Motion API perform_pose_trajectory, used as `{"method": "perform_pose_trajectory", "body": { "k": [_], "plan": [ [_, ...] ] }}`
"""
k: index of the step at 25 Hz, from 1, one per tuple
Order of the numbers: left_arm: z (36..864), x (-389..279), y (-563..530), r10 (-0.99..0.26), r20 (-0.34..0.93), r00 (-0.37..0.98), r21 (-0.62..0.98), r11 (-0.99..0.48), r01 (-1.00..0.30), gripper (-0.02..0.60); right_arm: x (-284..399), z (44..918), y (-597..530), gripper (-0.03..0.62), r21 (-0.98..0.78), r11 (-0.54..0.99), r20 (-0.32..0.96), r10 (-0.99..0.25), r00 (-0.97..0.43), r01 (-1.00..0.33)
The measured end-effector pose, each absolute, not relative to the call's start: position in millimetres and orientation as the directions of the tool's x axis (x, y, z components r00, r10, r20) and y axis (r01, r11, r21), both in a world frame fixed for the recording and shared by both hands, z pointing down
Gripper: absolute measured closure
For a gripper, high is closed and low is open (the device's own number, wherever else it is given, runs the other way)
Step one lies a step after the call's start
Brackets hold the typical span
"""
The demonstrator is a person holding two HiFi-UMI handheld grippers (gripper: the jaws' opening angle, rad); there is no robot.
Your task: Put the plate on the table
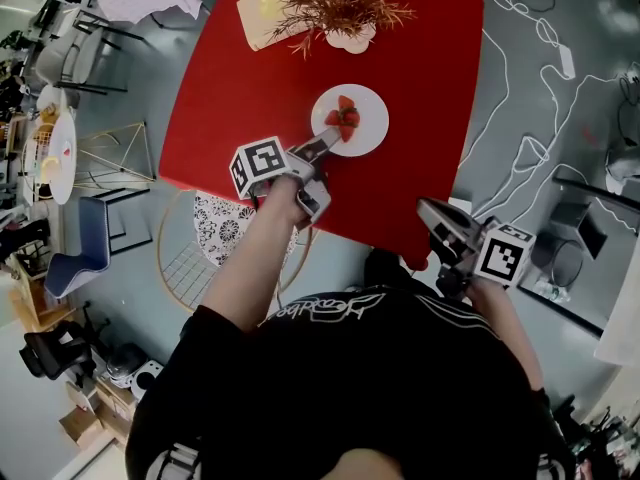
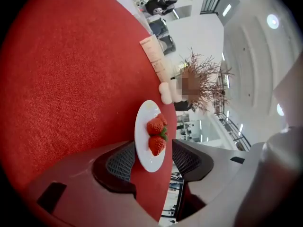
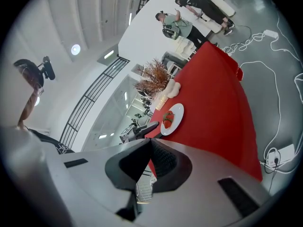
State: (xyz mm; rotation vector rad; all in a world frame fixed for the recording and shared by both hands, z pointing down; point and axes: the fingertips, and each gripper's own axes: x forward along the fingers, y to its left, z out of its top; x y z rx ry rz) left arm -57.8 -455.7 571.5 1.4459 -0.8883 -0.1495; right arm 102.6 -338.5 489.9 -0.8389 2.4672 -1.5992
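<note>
A white plate (image 1: 362, 108) with strawberries (image 1: 344, 118) lies flat on the red table (image 1: 240, 88). My left gripper (image 1: 325, 163) reaches to the plate's near rim. In the left gripper view the plate (image 2: 144, 122) sits between the two dark pads (image 2: 120, 162) of the left gripper (image 2: 154, 161). The jaws stand open, and there is a gap between the plate and the right-hand pad. My right gripper (image 1: 428, 212) hovers at the table's front right edge, away from the plate. Its jaws meet at the tips (image 3: 150, 143), with nothing between them.
A dried plant in a white vase (image 1: 345, 8) and a tan board (image 1: 262, 13) stand at the table's far side. A wire chair (image 1: 215, 243) is under the near left corner. Cables (image 1: 520, 153) run over the floor at right. A person (image 3: 177, 25) stands beyond the table.
</note>
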Motion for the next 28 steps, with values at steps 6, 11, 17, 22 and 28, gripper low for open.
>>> {"method": "perform_pose_trajectory", "body": {
  "k": [6,11,17,22,28],
  "plan": [
    [570,-53,-451,-0.535,0.504,0.678,0.818,0.045,-0.573,0.331,103,493,-339,0.586,-0.873,0.276,0.228,-0.496,-0.838,-0.402],
    [570,-53,-446,-0.493,0.578,0.651,0.713,-0.084,-0.696,0.324,104,491,-343,0.586,-0.853,0.299,0.236,-0.509,-0.828,-0.427],
    [574,-52,-437,-0.452,0.653,0.608,0.573,-0.231,-0.787,0.321,99,492,-341,0.586,-0.843,0.317,0.242,-0.498,-0.833,-0.435],
    [579,-57,-426,-0.435,0.736,0.518,0.379,-0.369,-0.849,0.321,95,496,-339,0.586,-0.819,0.328,0.272,-0.502,-0.821,-0.472],
    [567,-62,-413,-0.455,0.725,0.517,0.342,-0.415,-0.843,0.321,85,490,-330,0.586,-0.789,0.366,0.281,-0.499,-0.82,-0.493]
  ]
}}
